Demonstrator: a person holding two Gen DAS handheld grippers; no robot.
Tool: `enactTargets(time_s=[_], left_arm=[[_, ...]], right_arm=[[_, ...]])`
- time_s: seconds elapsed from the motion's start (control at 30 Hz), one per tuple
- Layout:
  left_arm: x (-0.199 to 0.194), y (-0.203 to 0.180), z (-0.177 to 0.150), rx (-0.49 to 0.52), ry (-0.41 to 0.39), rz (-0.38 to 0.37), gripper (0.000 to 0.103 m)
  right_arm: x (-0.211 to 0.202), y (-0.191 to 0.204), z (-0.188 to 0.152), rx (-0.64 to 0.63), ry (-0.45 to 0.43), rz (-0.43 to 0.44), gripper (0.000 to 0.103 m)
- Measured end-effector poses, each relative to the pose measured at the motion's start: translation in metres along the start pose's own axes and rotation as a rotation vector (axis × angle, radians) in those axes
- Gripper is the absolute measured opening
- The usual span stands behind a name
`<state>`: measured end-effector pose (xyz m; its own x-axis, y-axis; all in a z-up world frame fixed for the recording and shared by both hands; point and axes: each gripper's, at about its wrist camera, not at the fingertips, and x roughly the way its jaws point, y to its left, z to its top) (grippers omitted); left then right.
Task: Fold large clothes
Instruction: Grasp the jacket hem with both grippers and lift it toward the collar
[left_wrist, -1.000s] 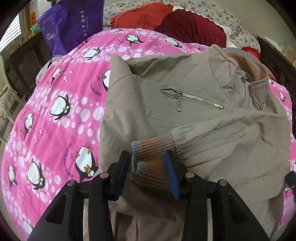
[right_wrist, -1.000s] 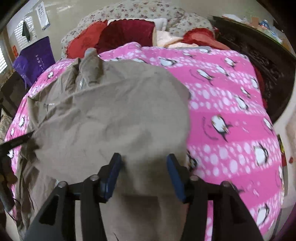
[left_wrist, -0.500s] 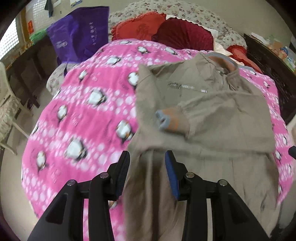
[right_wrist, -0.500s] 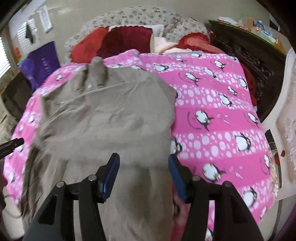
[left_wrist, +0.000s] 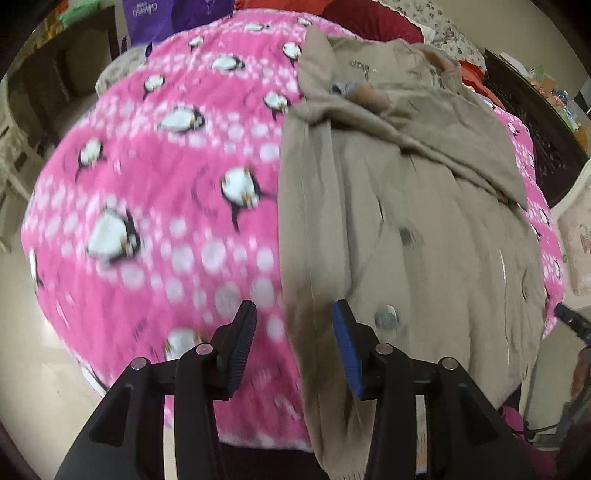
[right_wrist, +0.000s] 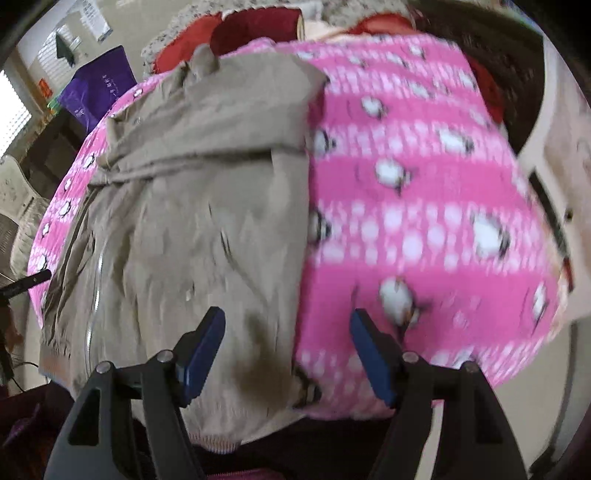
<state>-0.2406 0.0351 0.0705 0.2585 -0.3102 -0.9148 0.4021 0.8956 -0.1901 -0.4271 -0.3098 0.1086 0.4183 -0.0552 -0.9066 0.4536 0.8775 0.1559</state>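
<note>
Khaki jacket (left_wrist: 406, 206) lay on the pink bedspread (left_wrist: 166, 184), sleeves folded in; left gripper (left_wrist: 293, 339) and right gripper (right_wrist: 286, 343) over its hem corners, jaws just opening, gripping nothing

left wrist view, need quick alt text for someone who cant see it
A tan jacket lies spread on a pink penguin-print blanket, its sleeves folded across the chest. The left tool hangs open above the jacket's near left edge, holding nothing. The picture is motion-blurred.
</note>
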Motion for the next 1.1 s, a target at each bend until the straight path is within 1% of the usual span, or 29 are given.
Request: enactTargets(time_s=[0.07, 0.2, 0.3, 0.43, 0.5, 0.57, 0.63, 0.8, 1.1], left_arm=[[-0.002, -0.003, -0.009, -0.002, 0.007, -0.006, 0.031], [-0.009, -0.006, -0.018, -0.005, 0.004, -0.017, 0.031], [-0.008, -0.008, -0.027, -0.012, 0.031, -0.034, 0.032], [-0.004, -0.009, -0.039, 0.0, 0.062, -0.023, 0.032], [-0.003, -0.009, -0.044, 0.002, 0.07, -0.013, 0.032], [-0.002, -0.008, -0.048, 0.001, 0.071, -0.003, 0.032], [-0.003, -0.009, -0.05, 0.005, 0.069, 0.005, 0.032], [-0.004, -0.008, -0.053, 0.012, 0.07, 0.012, 0.032], [-0.006, -0.004, -0.062, -0.01, 0.092, -0.006, 0.032]], right_arm=[[0.003, -0.003, -0.016, 0.005, 0.006, 0.016, 0.073], [0.008, -0.005, -0.041, 0.017, 0.024, 0.103, 0.074], [0.012, -0.002, -0.054, 0.012, 0.021, 0.155, 0.074], [0.021, 0.001, -0.068, 0.042, 0.06, 0.221, 0.074], [0.025, 0.007, -0.077, 0.034, 0.092, 0.259, 0.074], [0.028, 0.013, -0.083, -0.005, 0.098, 0.27, 0.074], [0.032, 0.017, -0.086, -0.014, 0.087, 0.262, 0.074], [0.04, 0.016, -0.085, 0.038, 0.086, 0.279, 0.077], [0.043, 0.014, -0.088, 0.053, 0.073, 0.313, 0.076]])
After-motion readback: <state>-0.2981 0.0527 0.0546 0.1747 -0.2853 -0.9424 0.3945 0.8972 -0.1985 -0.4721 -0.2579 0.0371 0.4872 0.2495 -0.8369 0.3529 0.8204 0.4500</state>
